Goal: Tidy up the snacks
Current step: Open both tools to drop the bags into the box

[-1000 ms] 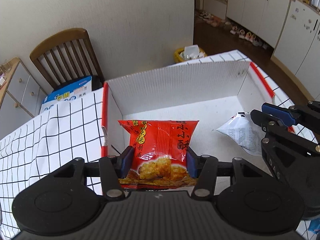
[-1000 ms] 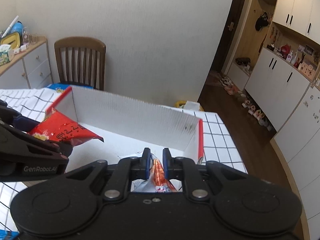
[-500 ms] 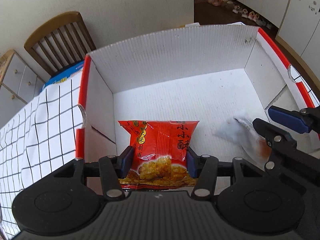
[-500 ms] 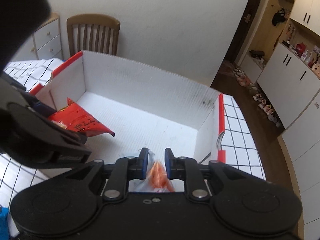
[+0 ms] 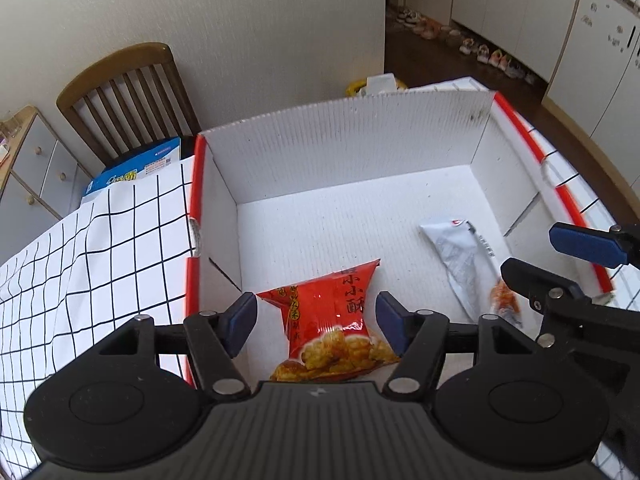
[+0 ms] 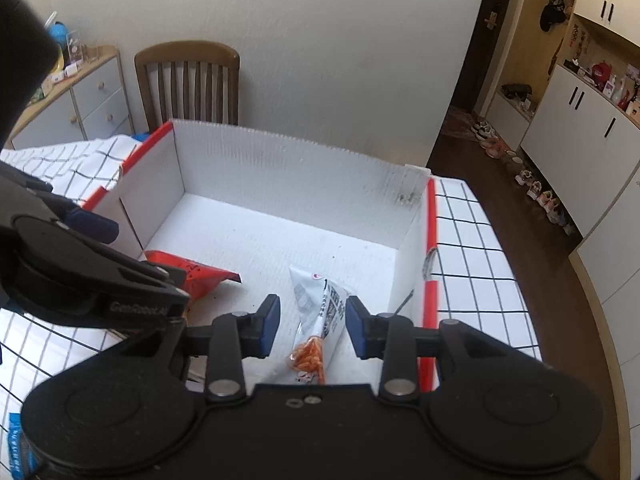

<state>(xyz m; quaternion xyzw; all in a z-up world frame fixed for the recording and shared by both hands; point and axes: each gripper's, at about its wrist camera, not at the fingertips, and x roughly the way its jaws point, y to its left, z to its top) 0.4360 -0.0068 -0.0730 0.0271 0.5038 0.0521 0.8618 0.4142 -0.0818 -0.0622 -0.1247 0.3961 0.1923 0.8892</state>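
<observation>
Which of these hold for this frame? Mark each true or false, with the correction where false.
1. The red snack packet lies inside the white box. True.
2. The right gripper clamps the white snack packet. False: its jaws are opening, pads clear of the packet between them.
3. A wooden chair stands behind the box. True.
4. The left gripper squeezes the red packet. False: its jaws are opening, pads off it.

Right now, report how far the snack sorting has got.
Done: red snack bag and white snack packet lie in the white box. In hand: nothing; left hand-held gripper and right hand-held gripper are opening around them. Left: no other loose snacks visible.
</observation>
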